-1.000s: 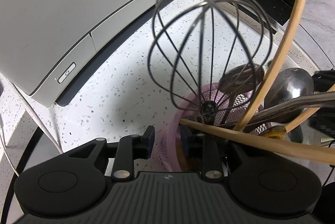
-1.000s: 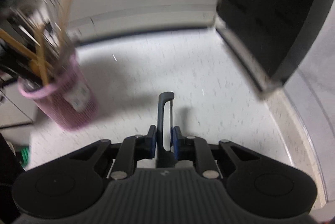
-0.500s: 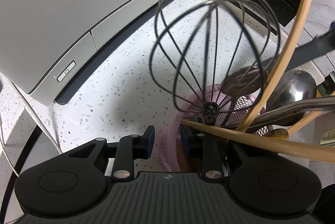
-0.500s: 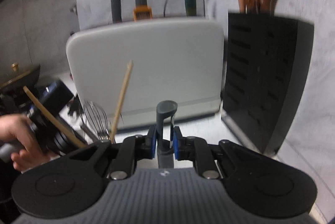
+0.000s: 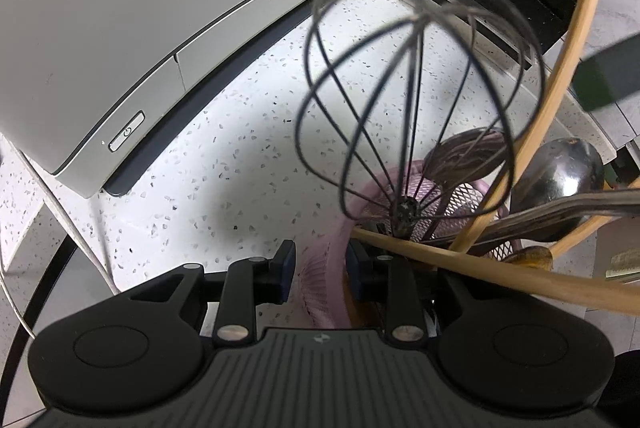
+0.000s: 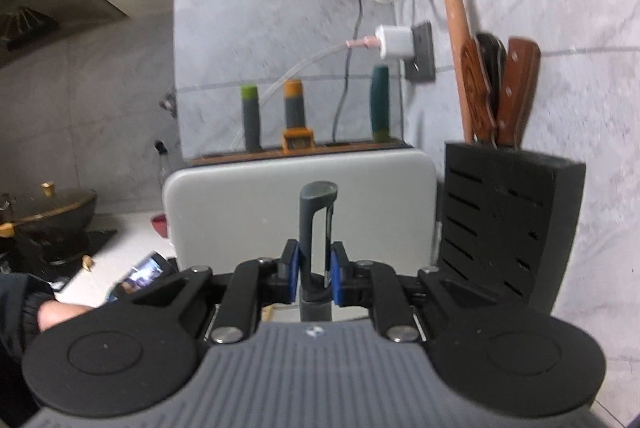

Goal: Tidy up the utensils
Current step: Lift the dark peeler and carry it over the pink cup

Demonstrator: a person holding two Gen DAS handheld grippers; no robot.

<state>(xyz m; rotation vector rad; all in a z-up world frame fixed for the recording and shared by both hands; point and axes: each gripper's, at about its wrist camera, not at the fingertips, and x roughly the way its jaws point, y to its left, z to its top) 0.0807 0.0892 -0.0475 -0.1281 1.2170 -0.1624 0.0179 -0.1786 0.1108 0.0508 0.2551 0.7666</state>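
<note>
A pink mesh utensil holder (image 5: 320, 268) stands on the speckled white counter (image 5: 224, 164). My left gripper (image 5: 321, 266) is shut on its near rim, pointing steeply down. In the holder are a wire whisk (image 5: 416, 88), a metal ladle (image 5: 560, 176), a dark spoon (image 5: 468, 152) and long wooden sticks (image 5: 480, 268). My right gripper (image 6: 314, 278) is shut on a dark grey peeler-like utensil (image 6: 316, 216), held nearly level and facing the wall. A blurred dark shape (image 5: 608, 76) sits at the right edge of the left wrist view.
A grey appliance (image 6: 300, 196) stands against the wall, with a black knife block (image 6: 508, 228) holding wooden-handled knives (image 6: 516, 84) to its right. A person's hand (image 6: 60, 312) and a dark pot (image 6: 52, 216) are at the left. Plugs and cables hang above.
The right gripper rose and tilted up with the utensil, from facing the counter to facing the wall. The left gripper kept still on the holder. A dark shape entered the left view.
</note>
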